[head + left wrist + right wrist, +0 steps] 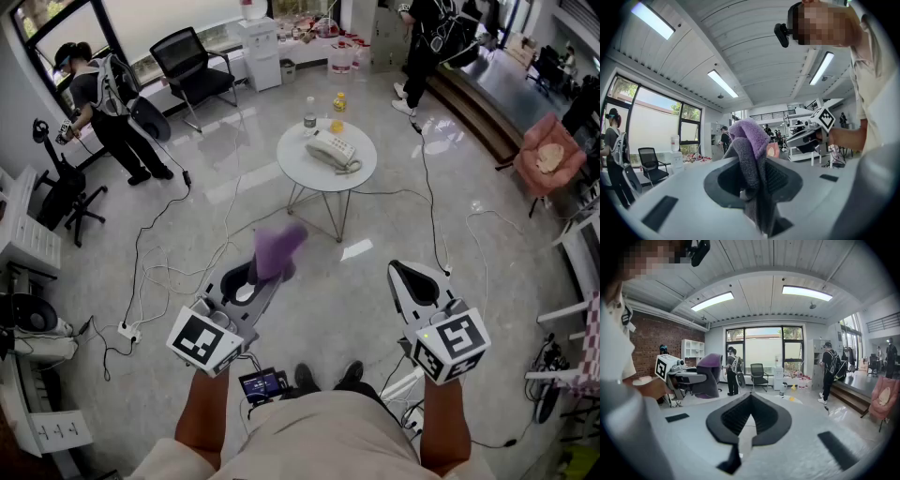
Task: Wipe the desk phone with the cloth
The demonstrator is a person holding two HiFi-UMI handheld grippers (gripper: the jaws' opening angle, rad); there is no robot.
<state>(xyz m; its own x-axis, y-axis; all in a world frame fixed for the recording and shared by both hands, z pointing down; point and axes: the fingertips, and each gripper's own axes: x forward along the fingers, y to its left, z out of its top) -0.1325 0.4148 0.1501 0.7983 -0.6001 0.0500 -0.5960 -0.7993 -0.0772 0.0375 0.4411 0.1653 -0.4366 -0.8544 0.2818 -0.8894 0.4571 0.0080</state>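
Left gripper [251, 277]: clenched on purple cloth [277, 249], held level, cloth bunched and poking up past jaws. Right gripper [415, 279]: clenched shut, nothing between jaws, tilted slightly down. Both held over floor [328, 300], well apart from round white counter [361, 176] ahead. Desk phone [330, 150]: lying on counter, coiled cord at near side. Beside phone, toward counter's far edge: clear bottle [309, 118], yellow bottle [338, 100]. Cables [141, 253] strewn across floor at left.

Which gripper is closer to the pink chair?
Right. The right gripper sits below-left of the pink chair in the head view; the left gripper, holding the purple cloth, is farther left.
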